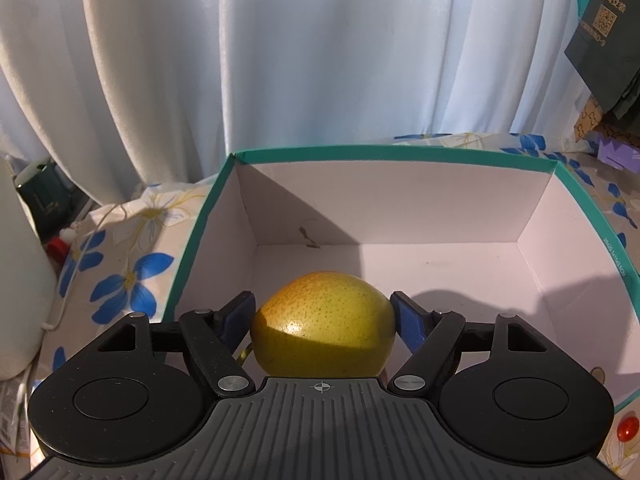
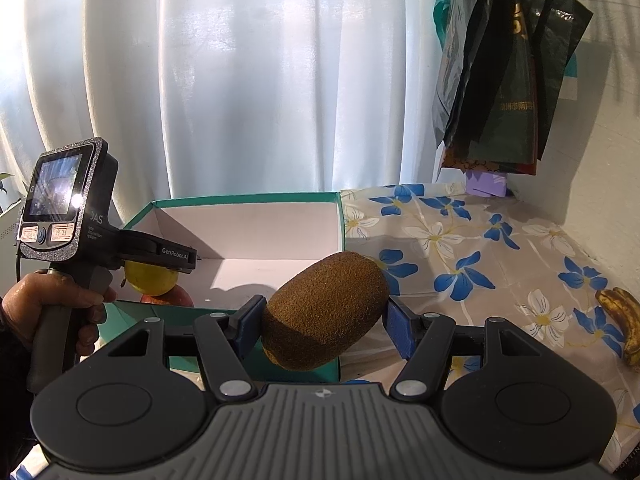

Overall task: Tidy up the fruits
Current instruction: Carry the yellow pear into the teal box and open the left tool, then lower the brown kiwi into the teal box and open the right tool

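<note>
My left gripper (image 1: 323,314) is shut on a yellow-green pear (image 1: 324,322) and holds it over the near end of a teal-edged open box (image 1: 400,152) with a white inside. The right wrist view shows the same pear (image 2: 151,278) under the left gripper's body, above a red apple (image 2: 168,298) inside the box (image 2: 240,199). My right gripper (image 2: 324,320) is shut on a brown kiwi (image 2: 324,312), held tilted above the box's near right corner. A brown-spotted banana (image 2: 622,320) lies on the floral tablecloth at the right.
The box stands on a tablecloth (image 2: 460,240) with blue and white flowers. White curtains (image 1: 280,60) hang behind. Dark bags (image 2: 508,80) hang at the back right above a purple box (image 2: 486,184). A white container (image 1: 20,280) and a dark cup (image 1: 40,188) stand at the left.
</note>
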